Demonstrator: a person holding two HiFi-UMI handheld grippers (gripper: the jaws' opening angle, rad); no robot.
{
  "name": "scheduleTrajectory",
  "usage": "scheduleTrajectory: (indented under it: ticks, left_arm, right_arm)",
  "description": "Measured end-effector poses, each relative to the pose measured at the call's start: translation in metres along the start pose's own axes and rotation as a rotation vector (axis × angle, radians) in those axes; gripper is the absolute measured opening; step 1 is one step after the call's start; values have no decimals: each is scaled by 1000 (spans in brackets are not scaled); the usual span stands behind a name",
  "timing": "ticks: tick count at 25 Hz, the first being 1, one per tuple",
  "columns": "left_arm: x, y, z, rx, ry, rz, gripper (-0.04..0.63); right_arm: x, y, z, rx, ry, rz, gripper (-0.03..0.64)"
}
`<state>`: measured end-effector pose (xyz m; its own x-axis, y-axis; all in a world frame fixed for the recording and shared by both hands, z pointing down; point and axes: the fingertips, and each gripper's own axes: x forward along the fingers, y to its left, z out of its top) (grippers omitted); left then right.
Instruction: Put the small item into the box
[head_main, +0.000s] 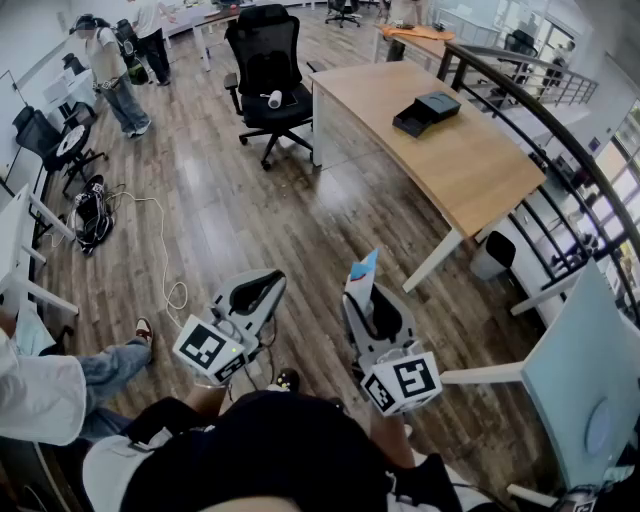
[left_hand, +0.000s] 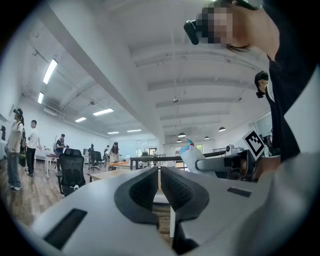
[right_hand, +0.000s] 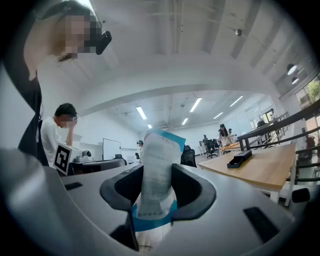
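My right gripper (head_main: 368, 290) is shut on a small white-and-blue packet (head_main: 362, 272), which sticks up past its fingertips. In the right gripper view the packet (right_hand: 157, 170) stands upright between the two dark pads. A black open box (head_main: 427, 110) lies on the wooden desk (head_main: 480, 170), well ahead and to the right of both grippers; the right gripper view has the box (right_hand: 240, 159) at its right. My left gripper (head_main: 262, 285) is shut with nothing in it, held beside the right one over the wooden floor. The left gripper view looks across at the packet (left_hand: 191, 152).
A black office chair (head_main: 268, 70) stands left of the desk. Cables (head_main: 95, 215) trail over the floor at the left. People stand at the far left (head_main: 115, 70), and a seated person's leg (head_main: 100, 370) is near left. A dark railing (head_main: 560, 130) runs along the right.
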<state>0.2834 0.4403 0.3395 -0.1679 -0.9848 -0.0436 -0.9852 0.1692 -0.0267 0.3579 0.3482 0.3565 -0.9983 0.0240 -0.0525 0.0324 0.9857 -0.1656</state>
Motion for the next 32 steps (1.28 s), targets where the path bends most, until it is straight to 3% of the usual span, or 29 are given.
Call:
scheduleTrajectory:
  ticks: [10, 18, 22, 26, 32]
  left_arm:
    - [21, -32, 3, 23, 5, -45, 25]
    - [53, -79, -5, 35, 49, -164, 25]
    - [67, -82, -1, 54, 48, -224, 25]
    - [76, -82, 10, 60, -3, -228, 25]
    - [83, -88, -2, 19, 1, -278, 25]
  right_arm:
    - [-31, -19, 13, -6, -29, -21, 172]
    - [-80, -47, 26, -25, -74, -112, 172]
    - [-92, -52, 24, -17, -77, -186, 172]
    - [-89, -55, 24, -24, -71, -171, 173]
    - [-91, -64, 24, -33, -59, -218, 173]
